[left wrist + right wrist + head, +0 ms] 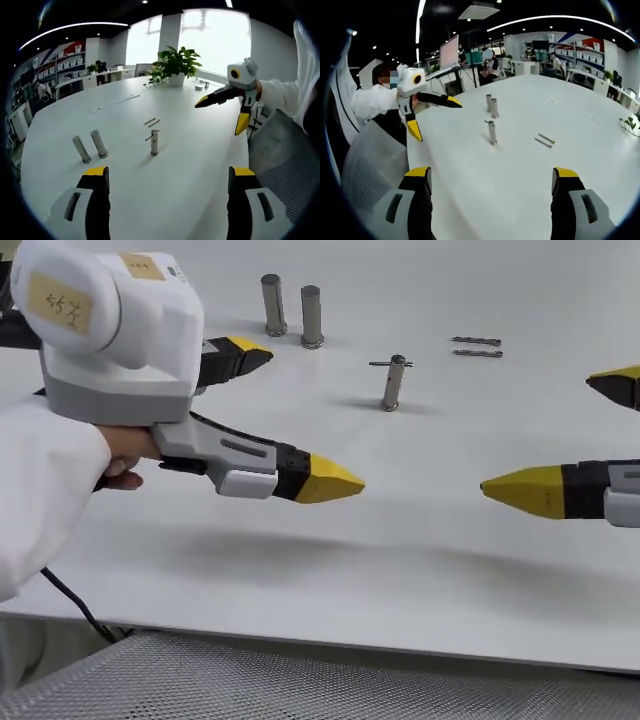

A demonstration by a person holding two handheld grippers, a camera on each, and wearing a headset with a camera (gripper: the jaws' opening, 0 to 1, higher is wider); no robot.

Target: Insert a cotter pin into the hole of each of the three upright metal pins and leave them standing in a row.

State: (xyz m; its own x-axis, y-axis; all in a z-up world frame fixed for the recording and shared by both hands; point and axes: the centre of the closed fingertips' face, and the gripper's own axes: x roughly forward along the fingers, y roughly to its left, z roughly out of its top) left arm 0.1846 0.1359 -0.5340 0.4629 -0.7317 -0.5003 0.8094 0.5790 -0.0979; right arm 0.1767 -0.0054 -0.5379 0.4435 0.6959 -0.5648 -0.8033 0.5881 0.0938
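Left gripper [300, 415] and right gripper [552, 430] hover over the table [300, 570], tips facing each other, jaws wide and empty; the left gripper view adds a potted plant [175, 62].

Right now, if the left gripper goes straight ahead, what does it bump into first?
Probably the upright metal pin with a cotter pin through it, standing almost dead ahead between the left gripper's open jaws. Depth is unclear, so it might pass beside it.

three metal pins [312, 316], three cotter pins [476, 341].
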